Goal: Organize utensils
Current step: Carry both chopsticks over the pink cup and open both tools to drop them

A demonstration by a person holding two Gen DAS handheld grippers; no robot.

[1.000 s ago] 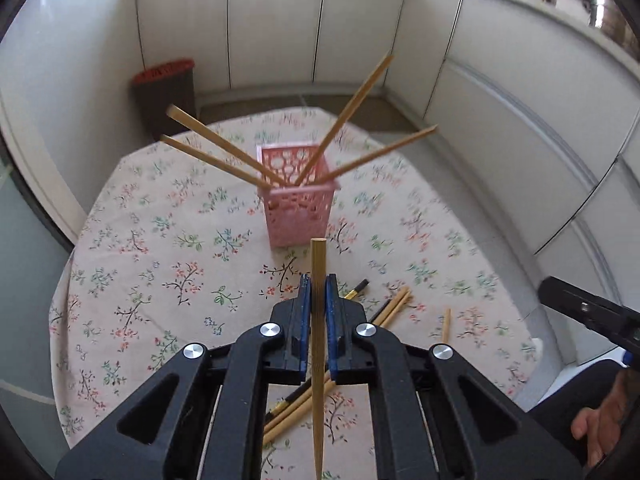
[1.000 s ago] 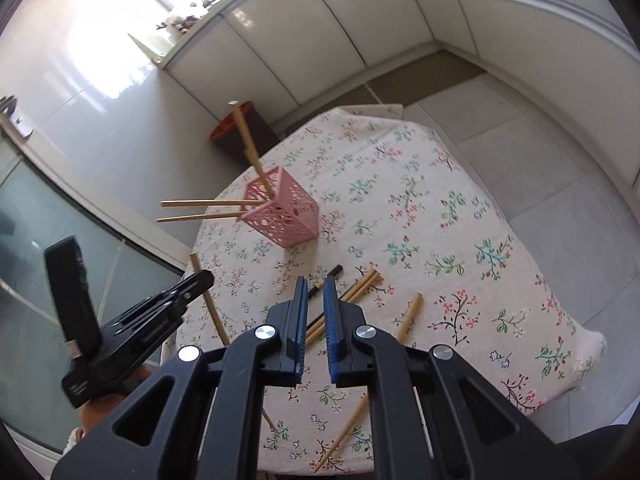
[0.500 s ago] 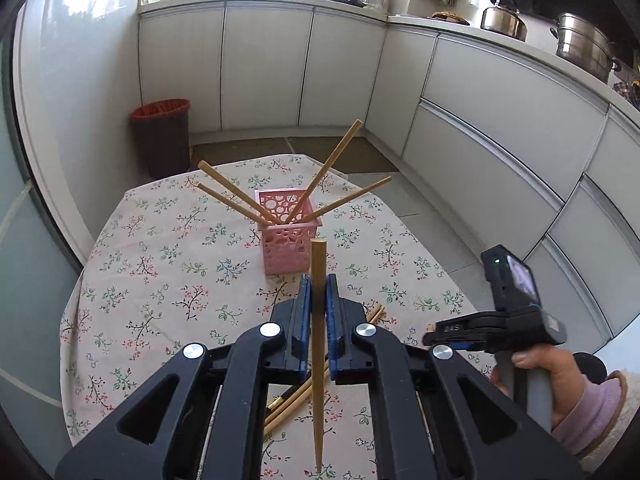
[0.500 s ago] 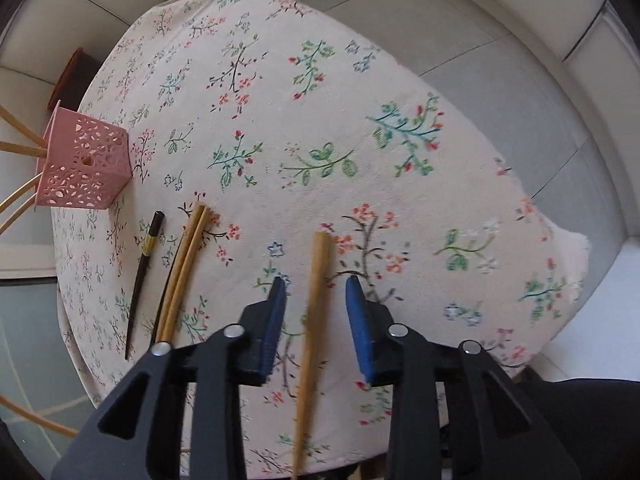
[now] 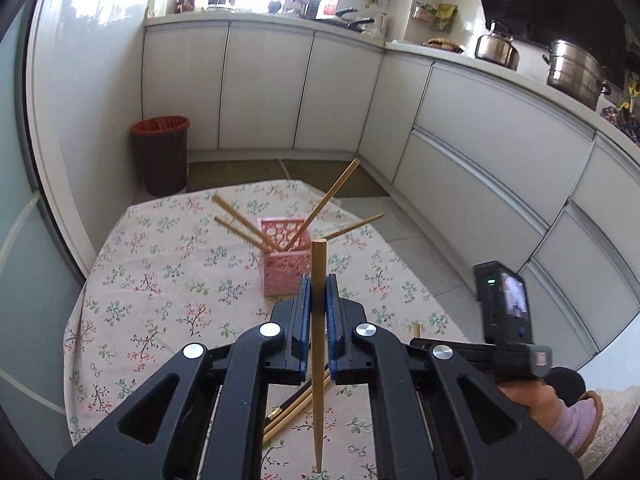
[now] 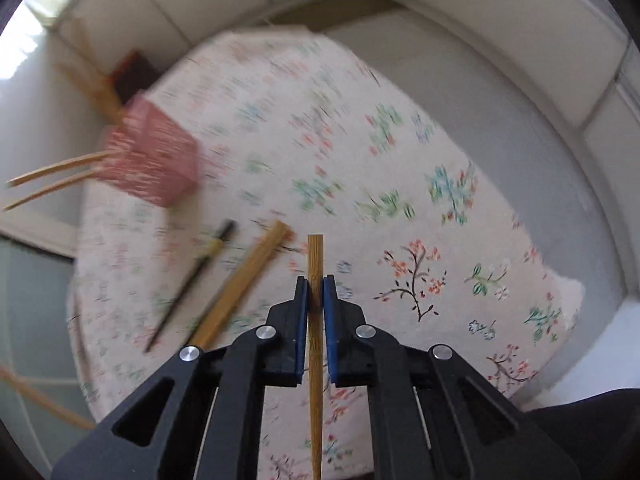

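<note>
My left gripper is shut on a wooden chopstick, held upright above the floral tablecloth. Beyond it stands the pink perforated holder with several chopsticks leaning out. My right gripper points steeply down over the table's near right side, its jaws closing tight on another wooden chopstick, with the pads pressing on it. Loose wooden chopsticks and a black chopstick lie to its left. The holder shows blurred at upper left.
A dark bin with a red liner stands on the floor behind the table. White cabinets run along the walls, with pots on the counter. The right tool's body and the hand on it are low at right.
The right gripper's jaws stood open around a chopstick lying on the cloth; now they are shut on it and the view swings. The left gripper rose and tilted up with its chopstick.
</note>
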